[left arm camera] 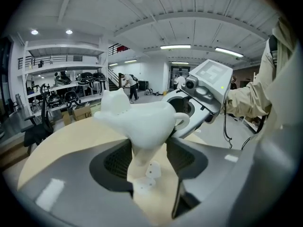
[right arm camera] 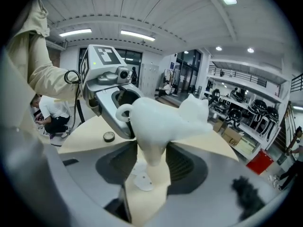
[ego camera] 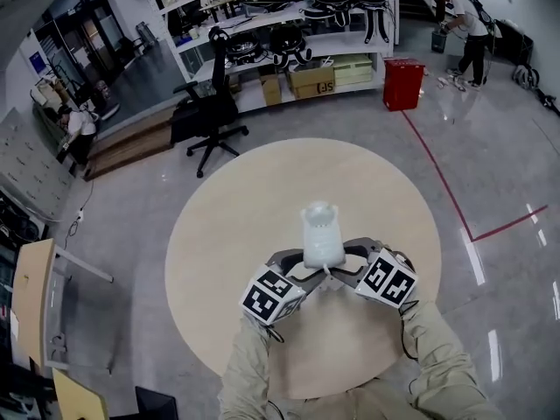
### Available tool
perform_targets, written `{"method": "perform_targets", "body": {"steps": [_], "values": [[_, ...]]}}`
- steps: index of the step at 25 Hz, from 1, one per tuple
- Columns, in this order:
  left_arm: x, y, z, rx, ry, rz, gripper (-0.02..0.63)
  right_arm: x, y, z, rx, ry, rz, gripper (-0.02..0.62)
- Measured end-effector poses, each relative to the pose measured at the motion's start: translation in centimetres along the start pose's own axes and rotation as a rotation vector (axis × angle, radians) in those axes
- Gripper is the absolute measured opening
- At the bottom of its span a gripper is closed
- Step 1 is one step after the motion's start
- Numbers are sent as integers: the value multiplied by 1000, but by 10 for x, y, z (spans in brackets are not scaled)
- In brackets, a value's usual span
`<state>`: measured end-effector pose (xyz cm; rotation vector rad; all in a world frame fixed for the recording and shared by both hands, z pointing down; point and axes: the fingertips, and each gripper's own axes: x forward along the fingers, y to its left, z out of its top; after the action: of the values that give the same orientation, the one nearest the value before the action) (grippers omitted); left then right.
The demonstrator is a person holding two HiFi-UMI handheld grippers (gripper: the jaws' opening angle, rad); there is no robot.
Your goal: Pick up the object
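— Between the jaws of the left gripper (left arm camera: 149, 162) stood a narrow lower part of the white object (left arm camera: 142, 119), and the pads were pressed on it from both sides. Was the right gripper (right arm camera: 150, 164) the same?

— Yes. It was clenched on a narrow lower part too, and it faced the left one from the opposite side. The wide body of the object sat above both of them, up in the air, clear of the counter (ego camera: 219, 234).

— So two grips on one stiff piece. What did this lift ask for, in your opinion?

— I think both hands had to go as one: same speed, same direction, no turning against each other. If one gripper ran ahead, it would pull the piece out of the other, or twist it.

— And the pressure?

— Steady, I would say, not stronger. The held parts were thin and the bulky part was on top, so the object could tip over the pads if it was leaned.

— Then keep it upright.

— Upright, and over the middle of the counter. Some small white pieces (right arm camera: 142, 181) showed below it; whether they belonged to the object I could not tell. A small round dark thing (right arm camera: 109, 136) lay on the counter off to the side, so I judged it no obstacle.
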<state>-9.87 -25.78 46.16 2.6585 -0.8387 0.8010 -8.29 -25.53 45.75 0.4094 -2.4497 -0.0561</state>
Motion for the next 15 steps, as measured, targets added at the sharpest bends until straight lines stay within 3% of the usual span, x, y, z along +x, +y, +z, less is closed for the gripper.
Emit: {"method": "perform_targets", "body": {"steps": [6, 15], "values": [[-39, -53, -20, 23, -32, 23, 238, -23, 65, 4, -18, -19, -15, 196], [-76, -100, -23, 51, -53, 51, 238, -53, 115, 16, -34, -71, -21, 196]]}}
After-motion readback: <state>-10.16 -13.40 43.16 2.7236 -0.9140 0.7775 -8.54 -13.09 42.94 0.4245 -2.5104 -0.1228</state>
